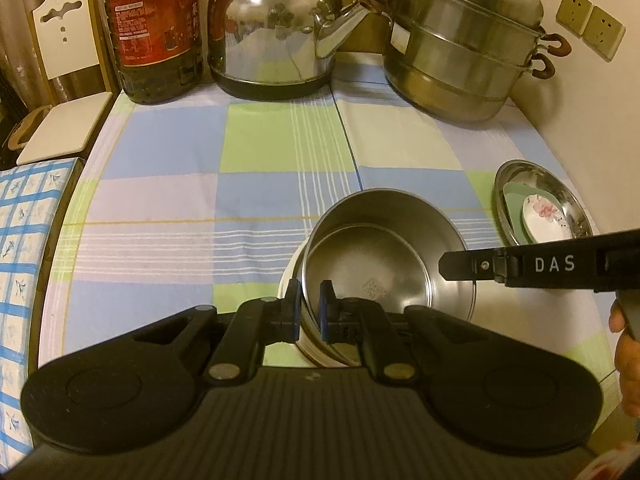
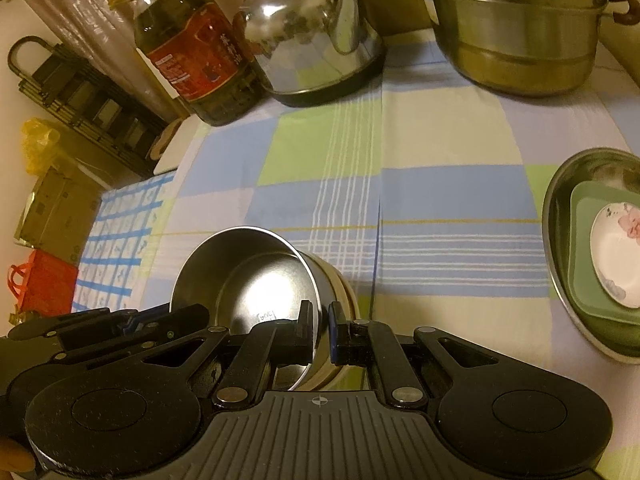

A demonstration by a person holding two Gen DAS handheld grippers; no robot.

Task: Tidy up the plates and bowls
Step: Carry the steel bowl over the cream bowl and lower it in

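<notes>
Left tool (image 1: 310,304): pinched on the near rim of the steel bowl (image 1: 384,276), lower centre of the left wrist view — one blue-edged pad outside the wall, one inside.
Right tool (image 2: 320,326): clamped on the opposite rim of the same steel bowl (image 2: 256,280), lower centre of the right wrist view; one pad inside, one outside.
Steel bowl: tilted, nested in a cream bowl (image 1: 292,300) that shows beneath it; cream rim also seen at lower centre in the right wrist view (image 2: 348,292).
Cross view: right tool's black finger, marked "DAS", entering from the right edge of the left wrist view at the bowl's far rim (image 1: 472,266); a hand (image 1: 628,344) behind it at the right edge.
Steel basin (image 2: 560,216): right edge of both views, holding a green square plate (image 2: 580,240) with a white flowered dish (image 2: 616,256) on top.
Table (image 1: 260,152): covered in a blue, green and white checked cloth.
Upper frame, left to right: oil bottle (image 1: 154,28), steel kettle (image 1: 276,28), stacked steamer pot (image 1: 464,48).
</notes>
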